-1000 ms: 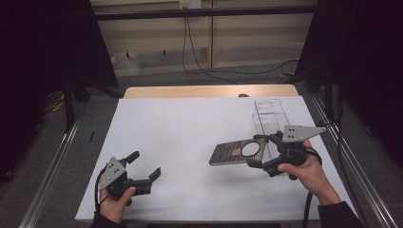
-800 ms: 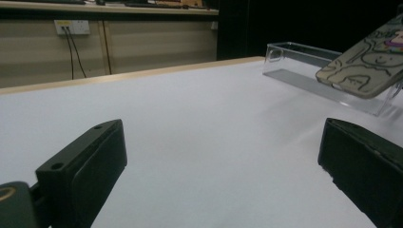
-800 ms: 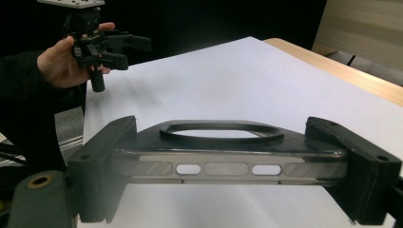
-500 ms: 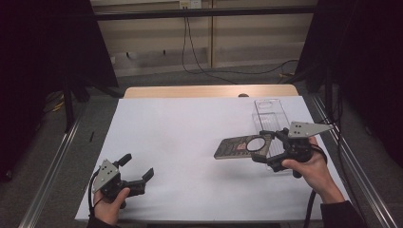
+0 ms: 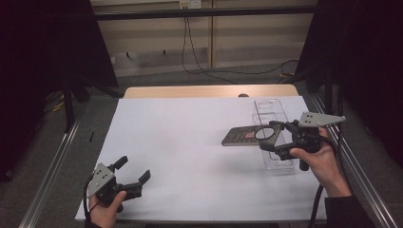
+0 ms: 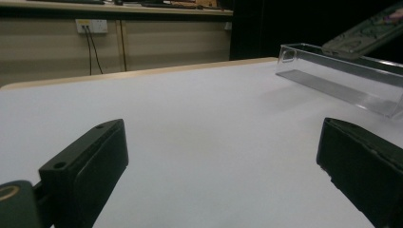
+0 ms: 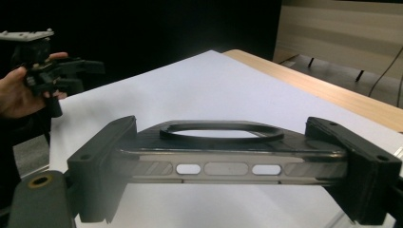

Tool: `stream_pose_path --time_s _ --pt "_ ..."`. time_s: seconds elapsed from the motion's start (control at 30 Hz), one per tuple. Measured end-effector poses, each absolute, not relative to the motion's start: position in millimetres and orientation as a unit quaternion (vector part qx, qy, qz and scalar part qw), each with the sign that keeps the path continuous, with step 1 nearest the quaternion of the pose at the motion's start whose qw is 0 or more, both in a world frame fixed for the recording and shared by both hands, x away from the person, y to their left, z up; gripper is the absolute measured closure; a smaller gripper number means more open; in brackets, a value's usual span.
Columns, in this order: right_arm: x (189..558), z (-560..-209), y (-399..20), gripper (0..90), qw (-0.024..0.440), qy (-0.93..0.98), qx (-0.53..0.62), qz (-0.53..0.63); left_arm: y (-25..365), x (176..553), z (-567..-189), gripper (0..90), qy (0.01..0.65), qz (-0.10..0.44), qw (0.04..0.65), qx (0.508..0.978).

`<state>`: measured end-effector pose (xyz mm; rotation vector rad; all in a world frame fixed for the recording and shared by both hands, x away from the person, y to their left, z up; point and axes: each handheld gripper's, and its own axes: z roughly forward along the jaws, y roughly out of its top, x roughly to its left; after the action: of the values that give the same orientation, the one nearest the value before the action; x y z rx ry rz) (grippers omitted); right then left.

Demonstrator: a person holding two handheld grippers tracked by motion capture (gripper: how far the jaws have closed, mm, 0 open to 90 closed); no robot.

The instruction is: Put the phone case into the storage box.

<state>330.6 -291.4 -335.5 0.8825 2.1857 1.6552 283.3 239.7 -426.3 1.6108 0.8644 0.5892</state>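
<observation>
the right gripper holds a dark phone case by its long edges, near the right edge of the tabletop. in the right gripper view the case spans the gap from one black jaw to the other, clamped flat and level. it is a thin shell of smoky, half-clear plastic with a glossy rim. three rounded slots are cut in the edge facing the camera, and a raised oval ring stands on its upper face. in the high view the case sticks out from the gripper toward the middle of the tabletop, lifted off the surface and partly over a clear tray.

the tray is a long, narrow box of clear hard plastic with straight walls and an open top. it lies along the right edge of the tabletop, with one short end toward the far edge. in the left gripper view the tray shows its glassy walls and the case hangs above it.

the left gripper sits near the near left corner of the tabletop, held in a hand. its jaws stand wide apart with nothing between them; in the left gripper view they are blocky, matte black pads over bare white surface. the tabletop is covered with a smooth white sheet, and a strip of pale wood shows along the far edge.
</observation>
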Motion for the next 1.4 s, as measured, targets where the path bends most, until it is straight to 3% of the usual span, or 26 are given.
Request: stream_pose_path --time_s 1.4 --pt "385 -300 -352 11.9 0.226 0.706 0.46 0.488 248 290 -430 3.2 0.384 0.275 0.557 0.683"
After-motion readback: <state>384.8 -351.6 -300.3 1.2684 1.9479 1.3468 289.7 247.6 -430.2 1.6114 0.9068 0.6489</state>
